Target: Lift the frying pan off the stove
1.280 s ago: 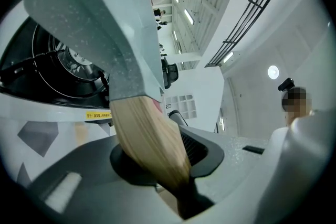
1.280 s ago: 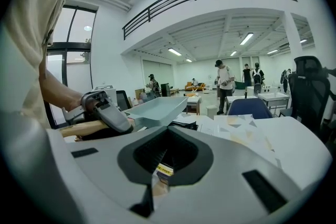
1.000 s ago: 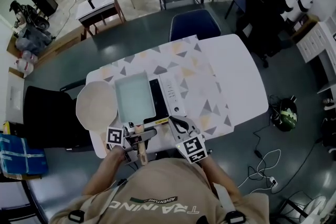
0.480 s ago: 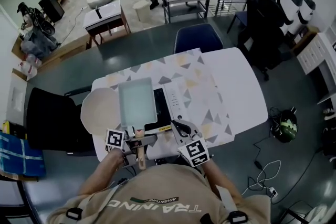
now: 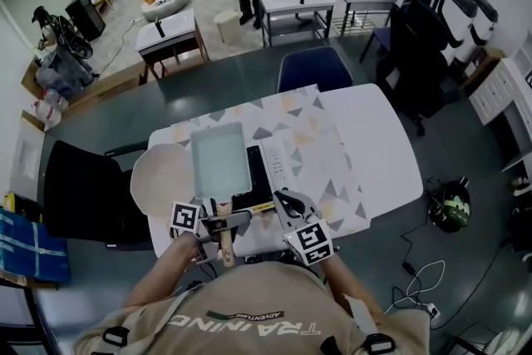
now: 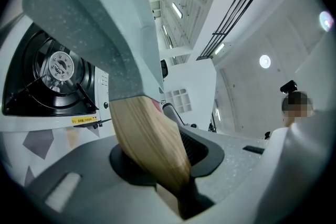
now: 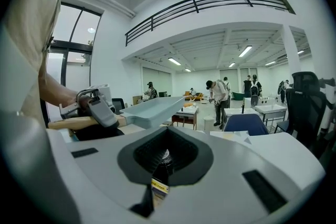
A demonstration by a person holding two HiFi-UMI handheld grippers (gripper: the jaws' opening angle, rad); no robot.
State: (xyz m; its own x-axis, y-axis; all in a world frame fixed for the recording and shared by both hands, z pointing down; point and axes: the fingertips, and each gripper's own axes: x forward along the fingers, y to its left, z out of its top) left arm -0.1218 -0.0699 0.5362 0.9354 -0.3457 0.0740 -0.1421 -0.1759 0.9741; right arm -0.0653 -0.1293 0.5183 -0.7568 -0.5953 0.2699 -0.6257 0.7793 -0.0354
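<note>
A rectangular pale grey-blue frying pan [image 5: 220, 162] with a wooden handle [image 5: 224, 235] hangs above the left half of the black-topped stove [image 5: 259, 185]. My left gripper [image 5: 223, 220] is shut on that handle. In the left gripper view the handle [image 6: 149, 139] runs out from between the jaws to the pan's underside [image 6: 100, 23], with the stove [image 6: 52, 76] below. In the right gripper view the pan [image 7: 152, 107] is off the surface and slopes upward. My right gripper [image 5: 284, 199] is shut on the stove's front edge, whose yellow label [image 7: 159, 186] shows between its jaws.
A round pale board [image 5: 162, 175] lies left of the stove on the white table [image 5: 374, 137], which has a patterned mat [image 5: 307, 129]. A blue chair [image 5: 314, 66] stands at the far side and a black chair [image 5: 83, 187] at the left. People stand further back.
The pan stays in my left gripper's grip over the stove, and the right gripper stays at the stove's edge. Only the head view has shifted a little.
</note>
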